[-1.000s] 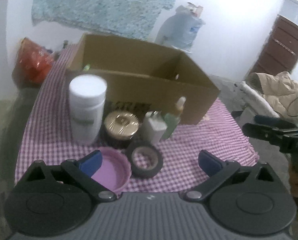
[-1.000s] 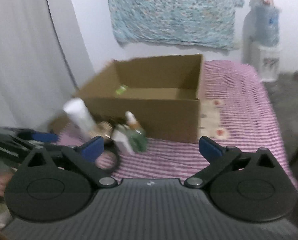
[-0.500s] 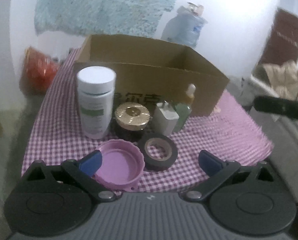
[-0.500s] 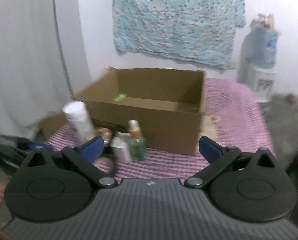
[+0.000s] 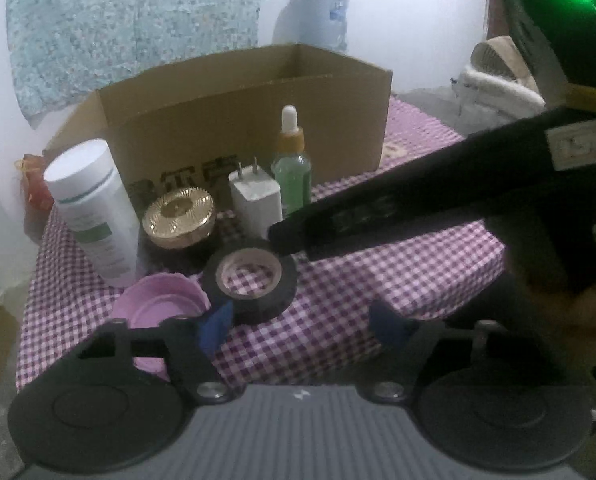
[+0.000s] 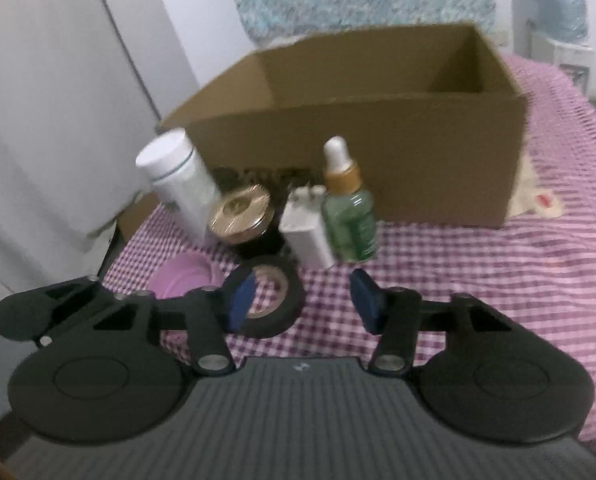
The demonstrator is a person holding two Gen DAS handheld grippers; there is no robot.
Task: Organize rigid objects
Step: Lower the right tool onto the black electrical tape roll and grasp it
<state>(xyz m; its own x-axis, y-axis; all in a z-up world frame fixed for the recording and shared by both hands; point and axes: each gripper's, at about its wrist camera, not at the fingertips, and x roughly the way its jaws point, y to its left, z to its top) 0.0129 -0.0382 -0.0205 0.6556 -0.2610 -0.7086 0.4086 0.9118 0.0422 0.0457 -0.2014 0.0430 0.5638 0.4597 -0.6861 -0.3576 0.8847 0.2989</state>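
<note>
A black tape roll (image 5: 251, 280) (image 6: 282, 300) lies flat on the checked cloth, in front of a white bottle (image 5: 94, 212) (image 6: 180, 184), a gold-lidded jar (image 5: 180, 216) (image 6: 240, 216), a white charger plug (image 5: 256, 200) (image 6: 305, 236) and a green dropper bottle (image 5: 292, 172) (image 6: 349, 216). A pink lid (image 5: 158, 308) (image 6: 186, 276) lies beside the tape. An open cardboard box (image 5: 242, 112) (image 6: 377, 132) stands behind them. My left gripper (image 5: 301, 326) is open, just short of the tape. My right gripper (image 6: 305, 300) is open, its left finger over the tape; it also shows in the left wrist view (image 5: 417, 204).
The table has a purple-and-white checked cloth (image 5: 377, 280) (image 6: 497, 264). A water dispenser (image 5: 317, 12) (image 6: 553, 4) stands behind it. A red bag (image 5: 34, 184) is at the far left, and a grey curtain (image 6: 58, 100) hangs to the left.
Both grippers have moved in towards the objects. The right gripper has come over the tape roll and now crosses the left wrist view. Both pairs of fingers have narrowed but stay open.
</note>
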